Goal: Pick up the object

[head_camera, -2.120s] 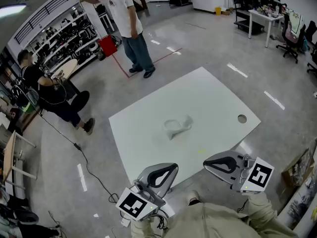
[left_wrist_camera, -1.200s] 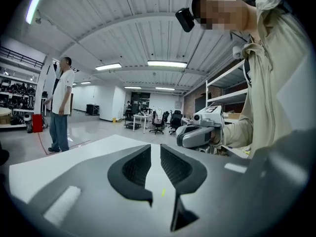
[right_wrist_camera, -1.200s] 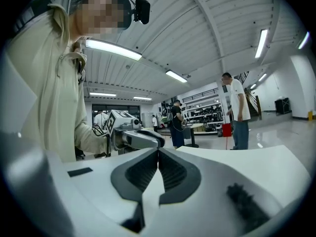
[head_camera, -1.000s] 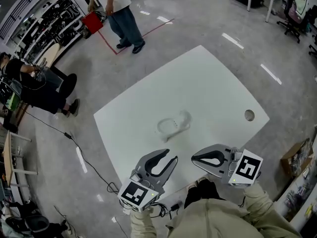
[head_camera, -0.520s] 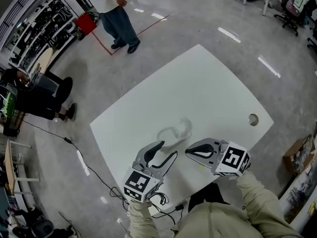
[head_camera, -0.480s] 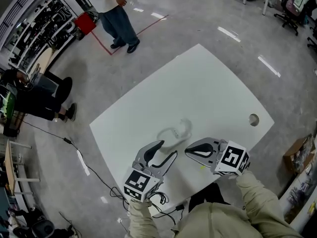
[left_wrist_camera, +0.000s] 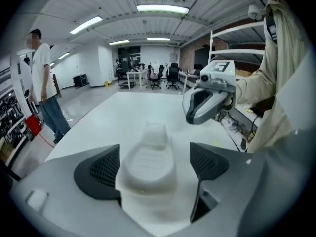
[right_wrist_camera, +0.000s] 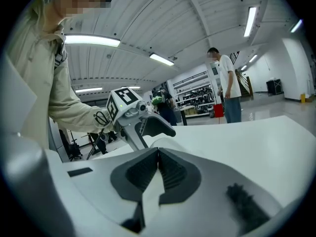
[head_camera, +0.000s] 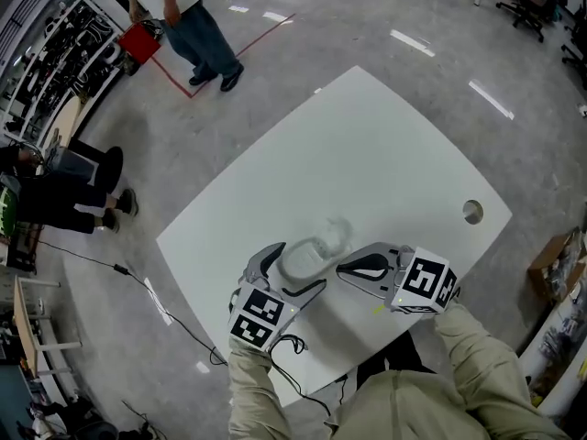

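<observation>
– How do the jaws of the left gripper (left_wrist_camera: 154, 168) stand?
– They are wide apart and opening. The whitish object (head_camera: 312, 250) lies between them on the desk (head_camera: 367, 154), near the edge where the person stands. I see a gap at one pad; at the other I cannot tell if it touches.
– And the right gripper (right_wrist_camera: 158, 157)?
– Its jaws are pressed together with nothing between them. It hovers just beside the object, its tip pointing toward the left gripper.

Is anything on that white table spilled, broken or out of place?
Nothing stands out. The pale plastic object sits on the white table, between the left gripper's opening jaws.
</observation>
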